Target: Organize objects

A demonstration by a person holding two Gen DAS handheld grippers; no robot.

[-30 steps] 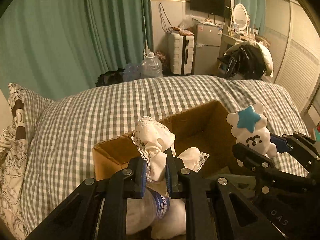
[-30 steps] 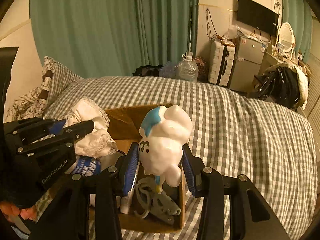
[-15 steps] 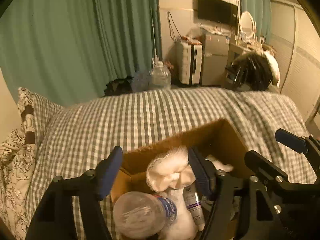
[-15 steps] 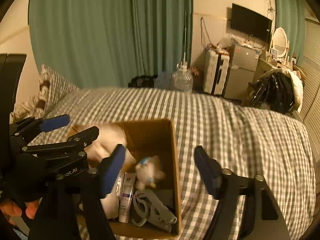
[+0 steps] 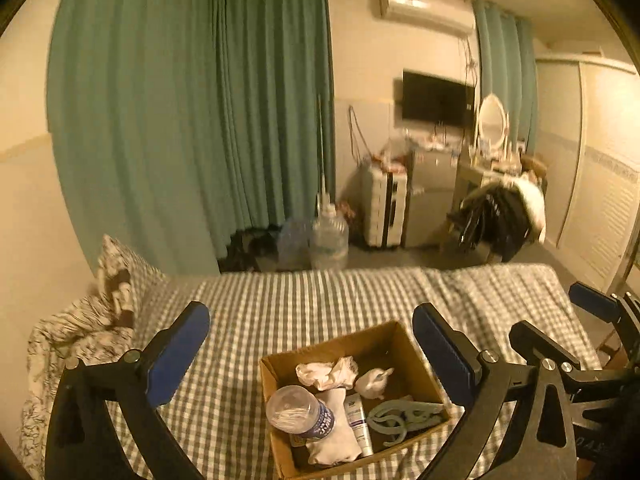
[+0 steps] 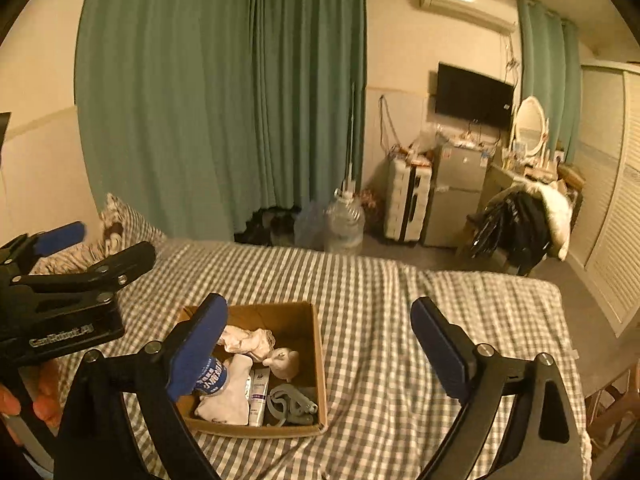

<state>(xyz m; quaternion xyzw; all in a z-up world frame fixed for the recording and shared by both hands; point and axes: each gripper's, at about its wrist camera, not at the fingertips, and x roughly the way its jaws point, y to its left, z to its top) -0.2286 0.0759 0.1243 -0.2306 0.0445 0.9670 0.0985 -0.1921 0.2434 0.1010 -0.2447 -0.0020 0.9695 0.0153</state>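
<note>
Resting on checked bed (image 5: 320,304), cardboard box (image 5: 396,334), green curtains (image 5: 192,120) behind

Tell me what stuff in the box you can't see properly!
- Tube label: too small to read in both views.
- Bottle: right wrist view, partly behind the right gripper's near finger.
- Box bottom: covered by the white cloth and other items.
- Toy face: too small and dim, left wrist view.

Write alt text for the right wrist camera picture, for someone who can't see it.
Open tongs hang empty above a cardboard box on a checked bed. The box holds a plastic bottle, white cloths, a small white toy, a tube and a grey clip. Green curtains hang behind.
</note>
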